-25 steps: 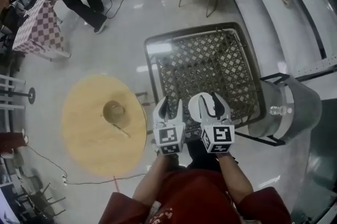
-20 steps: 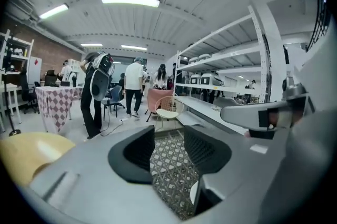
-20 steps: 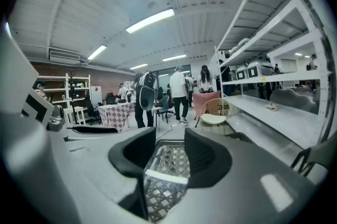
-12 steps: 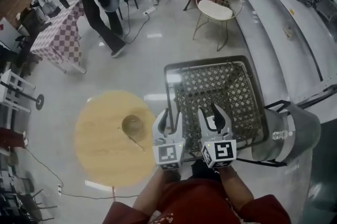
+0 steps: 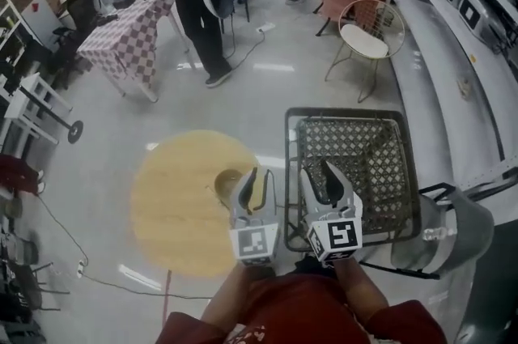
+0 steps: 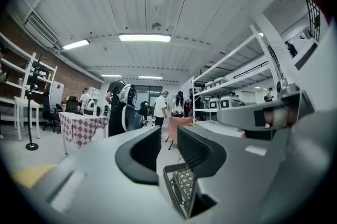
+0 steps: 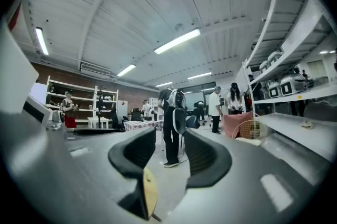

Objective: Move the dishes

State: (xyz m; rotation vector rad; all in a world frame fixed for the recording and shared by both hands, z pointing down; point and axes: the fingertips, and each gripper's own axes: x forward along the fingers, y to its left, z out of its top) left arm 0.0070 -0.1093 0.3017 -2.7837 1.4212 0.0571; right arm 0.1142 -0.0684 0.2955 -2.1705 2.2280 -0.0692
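A tan bowl (image 5: 227, 184) sits on a round wooden table (image 5: 182, 205) at the left of the head view, partly hidden behind my left gripper (image 5: 261, 177). My right gripper (image 5: 317, 172) is held beside it, over the near left corner of a dark wire basket (image 5: 356, 164). Both grippers point level into the room. In the left gripper view the left gripper (image 6: 168, 150) has a narrow gap with nothing in it, and the basket (image 6: 184, 183) shows below. In the right gripper view the right gripper (image 7: 171, 157) is open and empty.
Several people stand at the back near a checkered table (image 5: 125, 43). A wire chair (image 5: 364, 39) stands beyond the basket. Long shelves (image 5: 457, 59) run along the right. A grey bin (image 5: 453, 229) is at my right. A cable (image 5: 89, 253) trails on the floor.
The head view has tilted up, so more of the room shows and the table and basket sit lower and further right. Both grippers stay side by side, jaws unchanged.
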